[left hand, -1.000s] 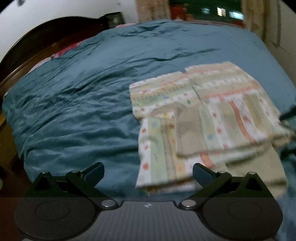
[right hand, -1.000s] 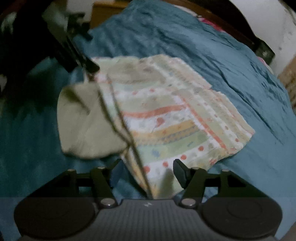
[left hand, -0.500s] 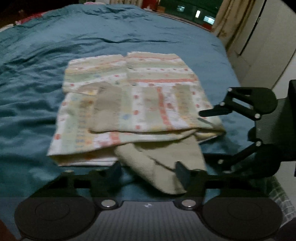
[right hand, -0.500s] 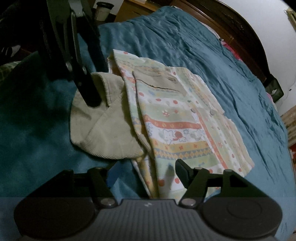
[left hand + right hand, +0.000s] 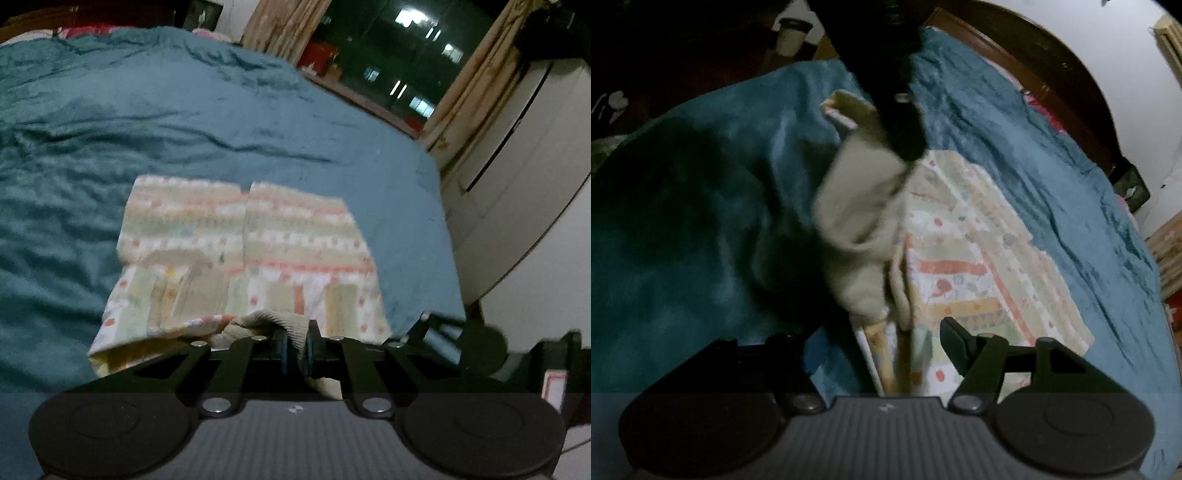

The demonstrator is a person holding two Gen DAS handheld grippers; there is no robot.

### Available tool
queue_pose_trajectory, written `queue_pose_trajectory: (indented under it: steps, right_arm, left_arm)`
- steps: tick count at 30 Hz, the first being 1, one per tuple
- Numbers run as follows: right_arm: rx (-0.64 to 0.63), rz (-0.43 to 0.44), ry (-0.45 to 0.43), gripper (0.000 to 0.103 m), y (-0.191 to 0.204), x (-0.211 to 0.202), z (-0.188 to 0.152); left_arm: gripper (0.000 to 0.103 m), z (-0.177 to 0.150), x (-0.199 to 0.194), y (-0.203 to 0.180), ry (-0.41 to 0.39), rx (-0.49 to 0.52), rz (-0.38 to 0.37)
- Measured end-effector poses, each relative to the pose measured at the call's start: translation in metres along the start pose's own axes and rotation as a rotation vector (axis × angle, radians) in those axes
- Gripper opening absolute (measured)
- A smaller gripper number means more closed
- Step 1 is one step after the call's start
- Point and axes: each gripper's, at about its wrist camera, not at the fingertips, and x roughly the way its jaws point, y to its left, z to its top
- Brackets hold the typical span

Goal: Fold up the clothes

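A folded patterned garment [image 5: 243, 251] with pastel stripes and red dots lies on the teal bedspread [image 5: 110, 129]. Its beige ribbed hem [image 5: 266, 321] sticks out at the near edge. My left gripper [image 5: 295, 349] is shut on that beige hem and lifts it. In the right wrist view the beige hem [image 5: 857, 206] hangs raised from the left gripper's dark fingers [image 5: 901, 122], beside the patterned garment [image 5: 979, 266]. My right gripper [image 5: 879, 339] is open, with the garment's near edge between its fingers.
The bed's right edge drops off next to a white cabinet [image 5: 517, 192]. A dark window with curtains [image 5: 388, 62] is behind the bed. A dark wooden headboard [image 5: 1034, 66] curves along the far side in the right wrist view.
My left gripper closed on the beige hem and raised it off the bed. My right gripper moved closer over the garment's near edge and stayed open.
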Motion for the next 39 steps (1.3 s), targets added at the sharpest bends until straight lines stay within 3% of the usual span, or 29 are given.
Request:
queue_pose_trajectory:
  steps: [1, 6, 9, 11, 16, 20, 23, 31, 36, 39]
  right_arm:
    - [0.017, -0.003, -0.007, 0.062, -0.002, 0.002, 0.002]
    - [0.202, 0.042, -0.012, 0.025, -0.026, 0.013, 0.011]
    - [0.351, 0.095, -0.022, 0.018, -0.051, 0.012, 0.014]
    - [0.413, 0.117, -0.03, 0.017, -0.065, 0.01, 0.016]
    - [0.528, 0.162, -0.053, 0.016, -0.095, 0.005, 0.023]
    - [0.547, 0.172, -0.057, 0.016, -0.1, 0.002, 0.03]
    - [0.557, 0.172, -0.051, 0.015, -0.102, 0.002, 0.032]
    - [0.616, 0.192, -0.054, 0.015, -0.112, 0.003, 0.028]
    - [0.669, 0.213, -0.047, 0.014, -0.118, 0.005, 0.024]
    - [0.694, 0.219, -0.044, 0.014, -0.121, 0.006, 0.023]
  left_arm:
    - [0.01, 0.001, 0.001, 0.0, -0.001, 0.001, 0.0]
    - [0.013, -0.006, -0.002, 0.004, -0.002, 0.033, 0.02]
    - [0.018, -0.02, -0.015, 0.008, -0.017, 0.094, 0.074]
    - [0.053, -0.031, -0.024, 0.011, -0.032, 0.137, 0.117]
    - [0.067, -0.051, -0.032, 0.009, -0.085, 0.282, 0.234]
    - [0.072, -0.063, -0.018, -0.002, -0.098, 0.442, 0.296]
    - [0.074, -0.068, -0.013, -0.003, -0.084, 0.484, 0.276]
    - [0.084, -0.059, -0.051, 0.019, -0.2, 0.303, 0.201]
    - [0.085, -0.065, -0.052, 0.028, -0.182, 0.324, 0.298]
    - [0.085, -0.073, -0.033, 0.019, -0.143, 0.446, 0.37]
